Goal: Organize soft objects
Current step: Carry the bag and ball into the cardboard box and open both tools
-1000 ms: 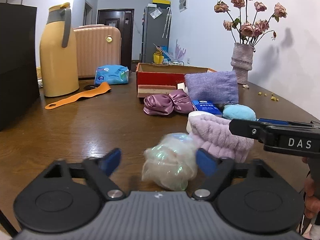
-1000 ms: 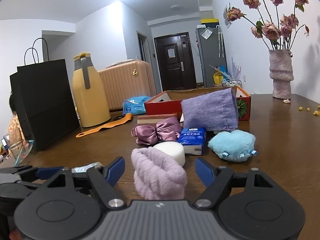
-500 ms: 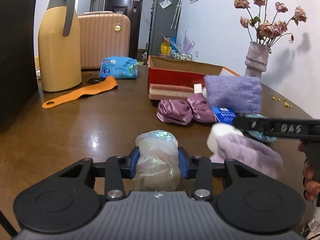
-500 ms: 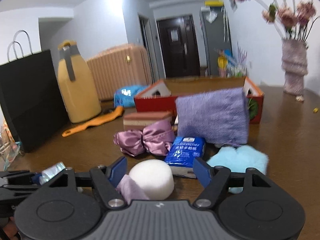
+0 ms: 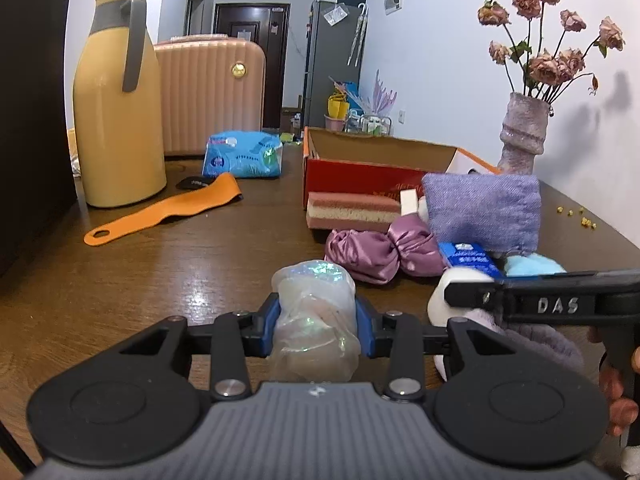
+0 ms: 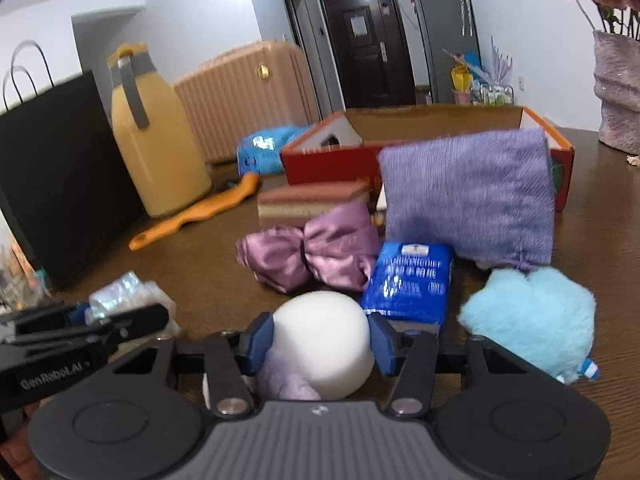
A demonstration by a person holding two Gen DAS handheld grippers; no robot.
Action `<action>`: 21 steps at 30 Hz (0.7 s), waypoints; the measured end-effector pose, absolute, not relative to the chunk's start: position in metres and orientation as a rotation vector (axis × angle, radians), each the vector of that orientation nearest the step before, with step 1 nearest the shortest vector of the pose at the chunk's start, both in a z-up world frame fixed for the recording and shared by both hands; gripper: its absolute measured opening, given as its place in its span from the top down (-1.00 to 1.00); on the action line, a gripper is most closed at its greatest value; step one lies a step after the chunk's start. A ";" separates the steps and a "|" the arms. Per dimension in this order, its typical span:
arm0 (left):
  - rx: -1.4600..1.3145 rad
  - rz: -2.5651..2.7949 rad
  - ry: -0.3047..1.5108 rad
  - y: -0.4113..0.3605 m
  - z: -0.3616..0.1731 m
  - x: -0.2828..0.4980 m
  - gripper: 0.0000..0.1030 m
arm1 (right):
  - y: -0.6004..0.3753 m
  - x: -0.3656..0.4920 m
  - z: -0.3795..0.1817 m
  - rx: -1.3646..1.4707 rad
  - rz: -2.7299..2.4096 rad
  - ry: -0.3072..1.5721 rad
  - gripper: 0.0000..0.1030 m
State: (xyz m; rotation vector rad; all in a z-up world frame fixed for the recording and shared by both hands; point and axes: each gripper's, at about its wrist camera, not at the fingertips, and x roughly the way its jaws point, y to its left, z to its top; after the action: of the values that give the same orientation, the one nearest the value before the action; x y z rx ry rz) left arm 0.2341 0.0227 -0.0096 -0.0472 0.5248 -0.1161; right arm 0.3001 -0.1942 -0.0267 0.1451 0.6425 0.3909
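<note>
My left gripper (image 5: 316, 330) is shut on an iridescent clear mesh puff (image 5: 314, 312), which also shows in the right wrist view (image 6: 128, 300). My right gripper (image 6: 320, 340) is shut on a white round sponge (image 6: 324, 344), with a lilac fluffy headband (image 6: 284, 380) under it. The red open box (image 5: 360, 172) stands at the back of the table. In front of it lie a purple cloth pouch (image 6: 468, 196), a satin purple bow (image 6: 312, 252), a blue tissue pack (image 6: 408, 284), a light blue fluffy toy (image 6: 528, 320) and a pink layered sponge (image 5: 352, 210).
A yellow jug (image 5: 116, 112), a black paper bag (image 6: 60, 184), an orange strap (image 5: 168, 212) and a blue wipes pack (image 5: 240, 154) lie left and back. A vase of dried roses (image 5: 524, 136) stands at the right. A pink suitcase (image 5: 208, 92) stands behind the table.
My left gripper closed on the mesh puff and lifted it. My right gripper closed around the white sponge, and the lilac headband slid down beneath it.
</note>
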 end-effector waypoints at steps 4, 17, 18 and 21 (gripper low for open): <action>-0.036 -0.119 0.486 0.017 0.004 0.223 0.24 | -0.208 0.282 -0.003 0.165 0.376 0.533 0.02; -0.021 -0.187 0.400 -0.016 0.045 0.230 0.24 | -0.271 0.249 0.045 0.164 0.309 0.389 0.02; -0.016 -0.181 0.385 -0.018 0.052 0.240 0.24 | -0.276 0.254 0.049 0.162 0.310 0.386 0.02; 0.001 -0.160 0.341 -0.021 0.074 0.281 0.24 | -0.294 0.281 0.065 0.163 0.309 0.371 0.02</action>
State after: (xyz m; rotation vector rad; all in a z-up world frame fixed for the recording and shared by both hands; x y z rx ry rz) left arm 0.2811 -0.0207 0.0743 0.0007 0.3411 -0.1596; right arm 0.2815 -0.2939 0.0650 0.1626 0.3705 0.3087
